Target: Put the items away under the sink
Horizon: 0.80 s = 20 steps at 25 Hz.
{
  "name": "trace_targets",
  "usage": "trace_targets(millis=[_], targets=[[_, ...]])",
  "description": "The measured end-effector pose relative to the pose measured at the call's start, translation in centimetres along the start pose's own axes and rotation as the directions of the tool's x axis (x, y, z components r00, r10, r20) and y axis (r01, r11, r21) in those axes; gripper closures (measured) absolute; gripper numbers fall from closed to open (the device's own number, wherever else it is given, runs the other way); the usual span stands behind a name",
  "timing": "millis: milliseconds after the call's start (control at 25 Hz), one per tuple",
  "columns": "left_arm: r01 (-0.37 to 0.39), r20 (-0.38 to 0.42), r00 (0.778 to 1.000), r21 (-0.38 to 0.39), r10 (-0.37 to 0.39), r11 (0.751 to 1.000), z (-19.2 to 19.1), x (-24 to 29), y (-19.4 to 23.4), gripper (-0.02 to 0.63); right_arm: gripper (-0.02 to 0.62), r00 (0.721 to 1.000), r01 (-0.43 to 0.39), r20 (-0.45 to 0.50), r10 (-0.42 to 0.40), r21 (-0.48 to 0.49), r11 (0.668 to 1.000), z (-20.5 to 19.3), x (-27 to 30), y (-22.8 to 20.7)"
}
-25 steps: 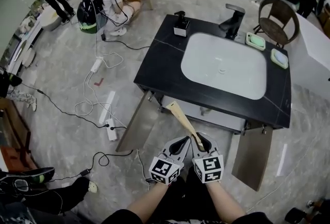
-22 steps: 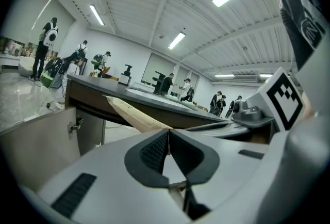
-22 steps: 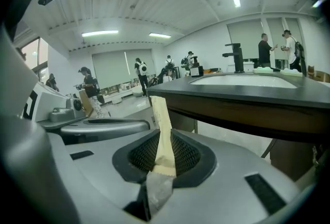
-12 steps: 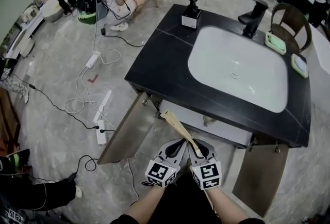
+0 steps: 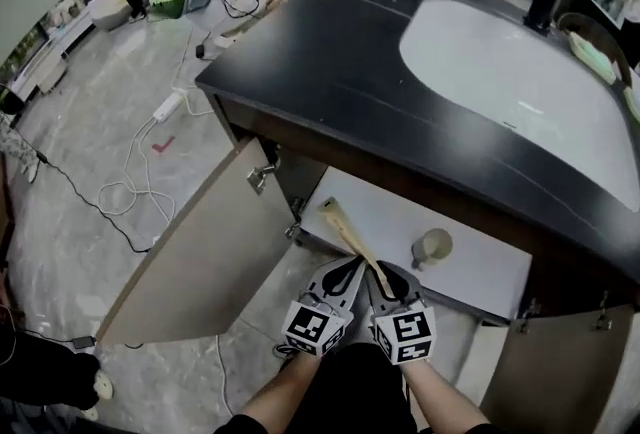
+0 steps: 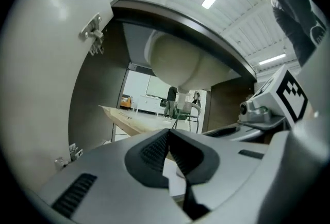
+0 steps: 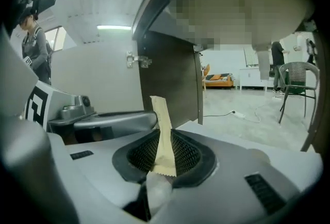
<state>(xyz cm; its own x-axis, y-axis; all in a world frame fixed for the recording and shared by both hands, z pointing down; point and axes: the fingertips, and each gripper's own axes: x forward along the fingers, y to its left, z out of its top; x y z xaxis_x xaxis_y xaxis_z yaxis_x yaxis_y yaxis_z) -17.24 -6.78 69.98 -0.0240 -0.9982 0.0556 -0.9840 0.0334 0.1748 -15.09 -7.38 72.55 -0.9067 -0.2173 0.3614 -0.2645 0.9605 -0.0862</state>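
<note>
A long flat tan packet (image 5: 349, 234) sticks forward and left out of my right gripper (image 5: 385, 274), which is shut on its near end. In the right gripper view the packet (image 7: 162, 125) stands clamped between the ribbed pads, its serrated end toward the camera. My left gripper (image 5: 345, 272) is right beside it, shut with nothing in it; its pads (image 6: 160, 152) meet. The packet's tip hangs over the white shelf (image 5: 485, 272) inside the open cabinet under the sink. A pale cup (image 5: 432, 247) stands on that shelf, to the right of the packet.
The left cabinet door (image 5: 200, 252) is swung wide open and the right door (image 5: 560, 372) stands open too. Above are the black countertop (image 5: 330, 72) and white basin (image 5: 520, 62); the basin's underside (image 6: 175, 60) bulges overhead. Cables and a power strip (image 5: 165, 107) lie on the floor at left.
Both grippers and the view have dropped from above the countertop to the level of the open cabinet. The packet, still held, now reaches over the white shelf.
</note>
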Motion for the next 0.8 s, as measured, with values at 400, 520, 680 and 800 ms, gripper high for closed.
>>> trace_targets(millis=[400,520,680,800], targets=[[0.031,0.082,0.996,0.043,-0.035,0.999,-8.5,4.3,2.2,0.598,0.523,0.996,0.070,0.061,-0.070,-0.003,0.998,-7.6,5.9,-5.0],[0.041,0.088,0.995,0.048,-0.045,0.998,-8.9,4.8,1.9,0.598,0.523,0.996,0.082,0.035,-0.082,0.006,0.997,-8.6,6.6,-5.1],[0.045,0.068,0.997,0.017,-0.046,0.999,-10.3,5.8,2.2,0.598,0.523,0.995,0.099,-0.009,-0.100,-0.034,0.994,-10.0,7.5,-6.0],[0.040,0.036,0.999,-0.013,-0.039,0.999,-11.7,5.9,2.7,0.598,0.523,0.990,0.137,-0.037,-0.137,0.005,0.991,-11.0,7.9,-7.0]])
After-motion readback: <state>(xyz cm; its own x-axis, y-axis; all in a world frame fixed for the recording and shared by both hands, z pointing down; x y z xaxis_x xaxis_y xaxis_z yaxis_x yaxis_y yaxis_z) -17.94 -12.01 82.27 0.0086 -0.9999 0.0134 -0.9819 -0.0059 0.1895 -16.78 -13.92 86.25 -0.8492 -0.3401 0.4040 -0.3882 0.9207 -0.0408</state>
